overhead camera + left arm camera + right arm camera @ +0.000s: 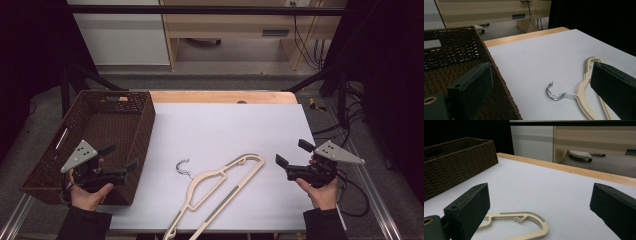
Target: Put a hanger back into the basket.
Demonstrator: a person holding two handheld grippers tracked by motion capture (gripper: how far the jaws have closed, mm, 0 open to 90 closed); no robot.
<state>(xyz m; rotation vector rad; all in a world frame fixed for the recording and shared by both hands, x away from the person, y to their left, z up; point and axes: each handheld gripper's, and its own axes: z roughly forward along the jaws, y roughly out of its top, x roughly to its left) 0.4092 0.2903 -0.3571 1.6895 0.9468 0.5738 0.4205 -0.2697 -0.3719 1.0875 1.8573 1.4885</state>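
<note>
A: We see the hanger (220, 192) flat on the white surface (225, 125), near the front edge, running diagonally. Its metal hook (183, 168) points toward the basket (107, 117).

B: Basket position?

A: Brown woven basket sits on the left side of the surface, well apart from the hanger's body, nearer to the hook. We see nothing lying in the part of it that shows.

B: Claws?

A: Left claw (119, 157) hangs over the basket's near right corner, jaws spread wide, nothing between them. Right claw (291, 153) hovers at the right of the surface, just beside the hanger's wide end, jaws also spread wide, gripping nothing.

B: Anything in the way?

A: We see bare white surface between the right claw and the hanger. For the left claw, the basket's right wall (499, 82) stands between it and the hook (554, 92).

B: Surroundings?

A: Wooden table edge (220, 96) shows past the white sheet. Behind it, pale wooden furniture (240, 25) and cables (312, 47) on the floor. A black cable (357, 192) trails from the right claw.
</note>
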